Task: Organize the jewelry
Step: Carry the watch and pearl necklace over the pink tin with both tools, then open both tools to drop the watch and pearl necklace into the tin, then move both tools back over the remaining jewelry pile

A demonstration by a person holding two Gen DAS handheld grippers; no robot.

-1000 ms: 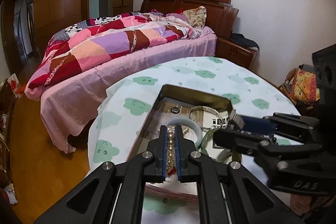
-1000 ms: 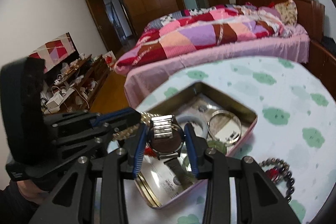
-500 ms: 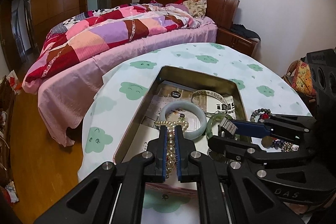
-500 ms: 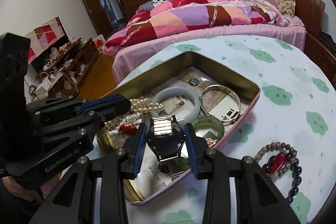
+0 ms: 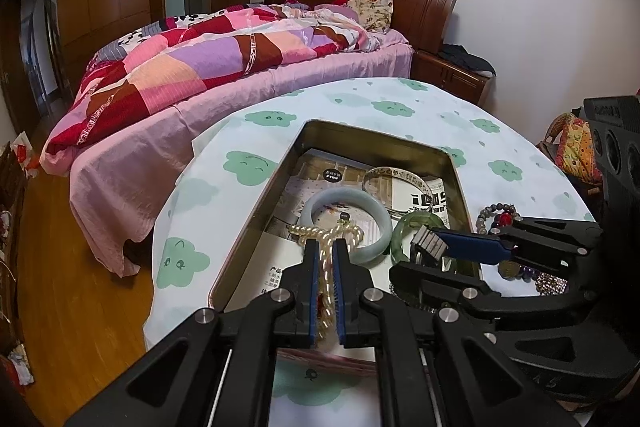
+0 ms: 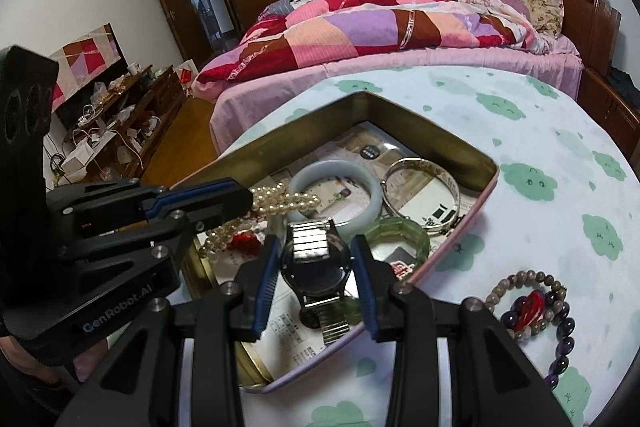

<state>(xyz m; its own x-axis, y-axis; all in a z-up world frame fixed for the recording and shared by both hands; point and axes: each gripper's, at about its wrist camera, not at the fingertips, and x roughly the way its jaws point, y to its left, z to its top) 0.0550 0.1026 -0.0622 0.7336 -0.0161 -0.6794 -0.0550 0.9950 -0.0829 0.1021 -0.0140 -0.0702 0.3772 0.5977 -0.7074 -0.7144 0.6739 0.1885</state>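
An open metal tin (image 5: 304, 143) (image 6: 280, 143) sits on the round table. In it lie a pale jade bangle (image 5: 376, 207) (image 6: 360, 175), a silver bangle (image 5: 400, 175) (image 6: 424, 167) and a green bangle (image 5: 404, 227) (image 6: 404, 231). My left gripper (image 5: 325, 247) (image 6: 240, 197) is shut on a pearl necklace (image 5: 326, 269) (image 6: 280, 201), whose free end lies on the jade bangle. My right gripper (image 6: 316, 247) (image 5: 430, 251) is shut on a metal-band wristwatch (image 6: 316, 267), low over the tin's near right corner.
A bead bracelet with a red stone (image 6: 532, 303) (image 5: 496, 213) and a sparkly piece (image 5: 552, 281) lie on the cloud-print tablecloth (image 6: 540, 155) right of the tin. A bed with a patchwork quilt (image 5: 208, 63) stands beyond the table. A cluttered low cabinet (image 6: 108, 131) is at left.
Both grippers have come down and forward over the tin. The pearl necklace's end has come to lie on the jade bangle, and the watch has sunk to the tin's near right corner.
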